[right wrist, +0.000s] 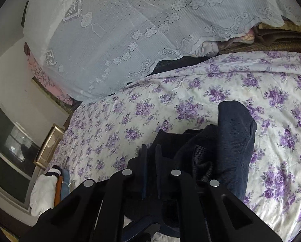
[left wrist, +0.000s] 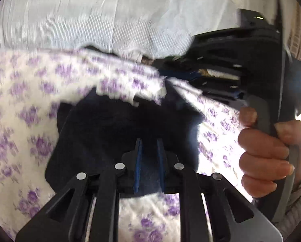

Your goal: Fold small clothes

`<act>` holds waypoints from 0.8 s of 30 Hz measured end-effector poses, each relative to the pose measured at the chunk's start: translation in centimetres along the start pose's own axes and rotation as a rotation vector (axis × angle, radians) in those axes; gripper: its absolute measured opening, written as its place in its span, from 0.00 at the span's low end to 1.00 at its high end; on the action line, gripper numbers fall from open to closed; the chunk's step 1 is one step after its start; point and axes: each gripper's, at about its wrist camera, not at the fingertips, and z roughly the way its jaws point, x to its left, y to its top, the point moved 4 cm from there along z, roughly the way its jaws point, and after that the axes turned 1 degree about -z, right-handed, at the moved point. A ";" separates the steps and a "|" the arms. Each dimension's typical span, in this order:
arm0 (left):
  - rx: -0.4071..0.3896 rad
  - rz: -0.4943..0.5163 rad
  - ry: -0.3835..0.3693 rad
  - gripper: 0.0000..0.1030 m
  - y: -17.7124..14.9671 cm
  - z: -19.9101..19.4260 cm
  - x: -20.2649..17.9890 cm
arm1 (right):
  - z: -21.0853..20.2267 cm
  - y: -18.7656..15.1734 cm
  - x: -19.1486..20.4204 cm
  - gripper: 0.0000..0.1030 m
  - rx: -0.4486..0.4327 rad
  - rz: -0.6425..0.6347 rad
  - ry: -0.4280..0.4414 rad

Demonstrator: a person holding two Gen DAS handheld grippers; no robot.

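Observation:
A small dark navy garment (left wrist: 114, 125) hangs over the floral bedsheet (left wrist: 19, 104). My left gripper (left wrist: 149, 143) is shut on its lower edge, blue pads close together with the cloth between them. The left view is blurred by motion. In the right wrist view the same navy garment (right wrist: 231, 141) is bunched, with a ribbed cuff showing. My right gripper (right wrist: 151, 149) is shut on a fold of it. The right gripper body and the hand holding it (left wrist: 267, 153) show at the right of the left view.
The bed is covered by a white sheet with purple flowers (right wrist: 170, 104). A white lace cloth (right wrist: 130, 30) covers a pile at the back. A picture frame (right wrist: 47, 147), a dark window and a white garment (right wrist: 43, 191) are at the left, off the bed.

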 end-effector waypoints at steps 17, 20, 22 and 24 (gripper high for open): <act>0.141 0.272 -0.050 0.15 -3.7 5.2 -8.7 | -5.5 -2.9 -20.8 0.61 0.004 0.372 -0.131; 0.147 0.393 -0.037 0.34 -4.9 6.4 -11.5 | -4.1 -3.7 -22.5 0.61 0.042 0.410 -0.089; 0.153 0.462 -0.031 0.41 -5.6 7.5 -13.2 | -3.3 -3.9 -23.4 0.61 0.060 0.419 -0.075; 0.168 0.514 -0.024 0.41 -6.2 8.8 -14.4 | -2.4 -4.1 -24.1 0.61 0.090 0.414 -0.053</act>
